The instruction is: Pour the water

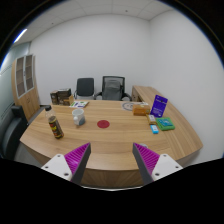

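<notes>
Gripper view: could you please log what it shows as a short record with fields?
setting: office room with a curved wooden table
claw: claw open, empty, held over the table's near edge
left of table: tall patterned can, dark cup beyond it
centre: small red disc
right of table: purple box, green packet
behind table: two office chairs
pouring: not yet started
</notes>
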`<state>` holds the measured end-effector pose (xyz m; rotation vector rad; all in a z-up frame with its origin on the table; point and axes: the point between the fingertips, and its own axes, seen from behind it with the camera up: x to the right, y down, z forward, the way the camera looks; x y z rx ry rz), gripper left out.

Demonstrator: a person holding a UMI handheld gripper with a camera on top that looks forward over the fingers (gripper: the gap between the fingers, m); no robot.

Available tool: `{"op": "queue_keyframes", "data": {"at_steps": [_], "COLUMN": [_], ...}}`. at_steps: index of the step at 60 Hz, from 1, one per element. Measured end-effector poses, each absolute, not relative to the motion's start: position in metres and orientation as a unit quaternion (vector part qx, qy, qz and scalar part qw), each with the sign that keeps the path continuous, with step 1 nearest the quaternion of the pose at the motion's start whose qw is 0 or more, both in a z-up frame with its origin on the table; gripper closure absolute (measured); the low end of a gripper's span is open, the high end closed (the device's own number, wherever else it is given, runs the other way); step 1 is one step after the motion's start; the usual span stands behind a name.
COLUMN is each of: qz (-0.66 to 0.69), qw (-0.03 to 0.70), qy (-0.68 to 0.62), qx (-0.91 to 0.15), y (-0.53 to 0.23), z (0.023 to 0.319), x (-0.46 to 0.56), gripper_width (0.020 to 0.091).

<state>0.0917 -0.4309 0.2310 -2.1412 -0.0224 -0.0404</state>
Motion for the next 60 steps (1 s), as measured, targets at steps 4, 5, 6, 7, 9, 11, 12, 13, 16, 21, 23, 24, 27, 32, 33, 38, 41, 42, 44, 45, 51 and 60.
{"op": "queue_keyframes", "data": {"at_steps": [4,5,6,7,9,11,12,13,16,21,23,24,27,32,33,38,41,42,44,45,51,60], "qz": [-0.017,-0.017,-0.018,-0.018,-0.020,-0.023,-0.025,-0.026,-0.029,-0.029,-0.030,-0.031,-0.034,-0.030,-0.028,-0.012,-0.006,-0.004,0.001,0.003,0.014,0.008], "qw": [0.473,0.472,0.470,0.467,0.464,0.464,0.464,0.464,0.462,0.464,0.466,0.466,0.460,0.452,0.452,0.454,0.458,0.460,0.467,0.471,0.496,0.535], "qy": [-0.010,-0.010,-0.011,-0.011,-0.014,-0.015,-0.015,-0.016,-0.018,-0.023,-0.024,-0.023,-0.019,-0.014,-0.015,-0.022,-0.025,-0.026,-0.027,-0.028,-0.029,-0.023], "qx": [-0.881,-0.882,-0.883,-0.884,-0.886,-0.885,-0.885,-0.886,-0.886,-0.885,-0.884,-0.884,-0.887,-0.891,-0.892,-0.891,-0.888,-0.887,-0.884,-0.882,-0.868,-0.844], "y": [-0.428,-0.426,-0.425,-0.424,-0.428,-0.421,-0.420,-0.419,-0.417,-0.413,-0.410,-0.409,-0.407,-0.399,-0.397,-0.382,-0.370,-0.366,-0.355,-0.349,-0.308,-0.238], "z": [0.223,0.220,0.217,0.213,0.214,0.205,0.202,0.200,0.193,0.183,0.179,0.176,0.165,0.149,0.145,0.130,0.123,0.121,0.119,0.118,0.111,0.100], "x": [0.084,0.082,0.079,0.076,0.073,0.062,0.057,0.053,0.036,0.001,-0.014,-0.022,-0.046,-0.093,-0.104,-0.157,-0.184,-0.193,-0.209,-0.216,-0.248,-0.263], "gripper_width": [0.0245,0.0244,0.0245,0.0247,0.0244,0.0242,0.0244,0.0243,0.0242,0.0242,0.0242,0.0243,0.0245,0.0241,0.0245,0.0245,0.0245,0.0245,0.0244,0.0244,0.0243,0.0246]}}
